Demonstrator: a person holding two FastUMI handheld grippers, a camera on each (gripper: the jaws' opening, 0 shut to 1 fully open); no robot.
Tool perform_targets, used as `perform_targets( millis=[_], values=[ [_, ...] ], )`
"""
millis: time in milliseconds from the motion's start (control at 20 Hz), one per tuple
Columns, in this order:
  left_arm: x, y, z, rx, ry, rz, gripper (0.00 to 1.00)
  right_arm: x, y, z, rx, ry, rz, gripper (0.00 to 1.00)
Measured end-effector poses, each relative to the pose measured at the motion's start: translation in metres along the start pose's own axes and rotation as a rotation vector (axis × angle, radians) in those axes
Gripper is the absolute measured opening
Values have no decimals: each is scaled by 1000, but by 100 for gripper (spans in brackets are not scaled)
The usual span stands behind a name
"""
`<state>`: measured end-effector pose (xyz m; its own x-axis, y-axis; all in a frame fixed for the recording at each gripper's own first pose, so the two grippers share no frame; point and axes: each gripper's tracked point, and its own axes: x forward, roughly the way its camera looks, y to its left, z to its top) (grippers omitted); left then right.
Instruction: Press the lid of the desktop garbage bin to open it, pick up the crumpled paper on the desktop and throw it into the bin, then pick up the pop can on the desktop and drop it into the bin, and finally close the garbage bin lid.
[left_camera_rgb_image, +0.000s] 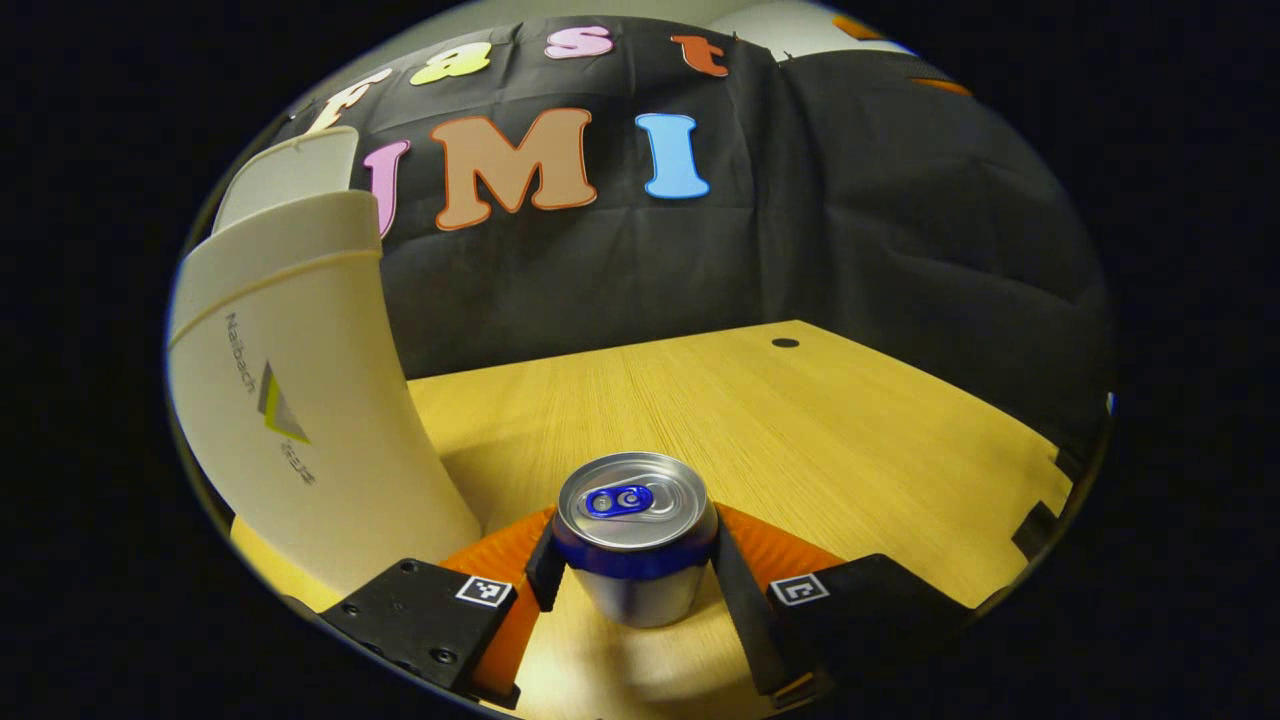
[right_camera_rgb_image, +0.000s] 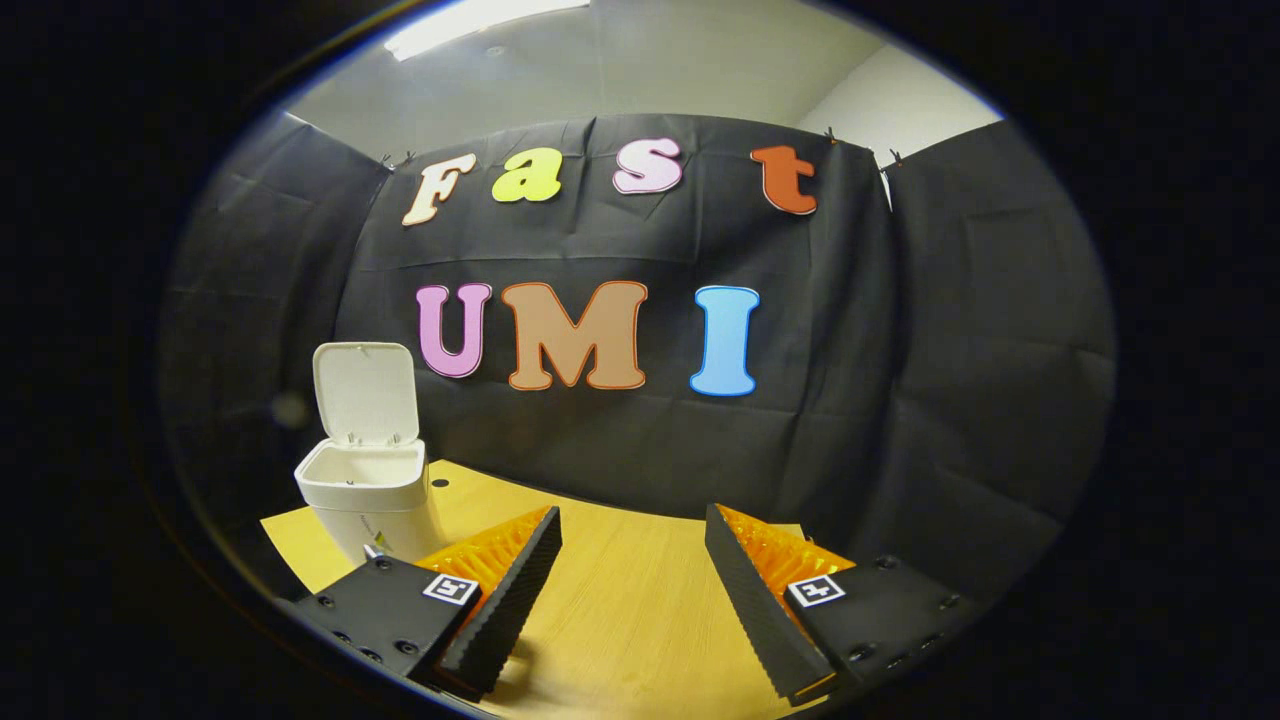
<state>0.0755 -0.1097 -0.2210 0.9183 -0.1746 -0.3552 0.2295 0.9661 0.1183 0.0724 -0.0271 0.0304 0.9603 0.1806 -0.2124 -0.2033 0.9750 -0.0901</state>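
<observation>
In the left gripper view, the left hand-held gripper (left_camera_rgb_image: 636, 575) has its two fingers closed on the pop can (left_camera_rgb_image: 636, 535), one finger pressing on each side of the can just under its rim. The can is upright, its silver top with a blue pull tab faces up, and a blue band goes around below the rim. I cannot tell if its bottom touches the desk (left_camera_rgb_image: 800, 430) or is a little above it. The white garbage bin (left_camera_rgb_image: 300, 400) is near, on the left of the can, and its side wall rises high. There is a gap of bare wood between the can and the bin. A small dark hole is in the desk further back.

In the right gripper view, the right hand-held gripper (right_camera_rgb_image: 632, 590) is wide open and has nothing between its fingers; under it is bare wood. The garbage bin (right_camera_rgb_image: 365, 495) stands farther away on the left, on the desk (right_camera_rgb_image: 620, 600), and its lid (right_camera_rgb_image: 363, 392) is up, almost vertical. The inside of the bin looks white, and I cannot see what lies at the bottom.
</observation>
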Motion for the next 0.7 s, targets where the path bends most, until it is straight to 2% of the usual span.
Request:
perform_targets(
  millis=[100,300,500,550,600,700],
  values=[
    [-16,12,21,13,-23,12,78,2,4,-11,22,11,29,100],
    [-57,35,79,8,-94,33,78,8,5,-40,60,45,72,96],
    [-103,62,173,-19,-270,87,77,20,15,-76,55,96,102,96],
    [-109,73,190,-23,-292,107,77,23,19,-86,41,111,109,100],
    [-116,88,202,-23,-311,138,77,23,27,-95,37,125,126,96],
    [-125,117,224,-20,-347,202,77,26,41,-105,58,142,167,96]
  ],
)
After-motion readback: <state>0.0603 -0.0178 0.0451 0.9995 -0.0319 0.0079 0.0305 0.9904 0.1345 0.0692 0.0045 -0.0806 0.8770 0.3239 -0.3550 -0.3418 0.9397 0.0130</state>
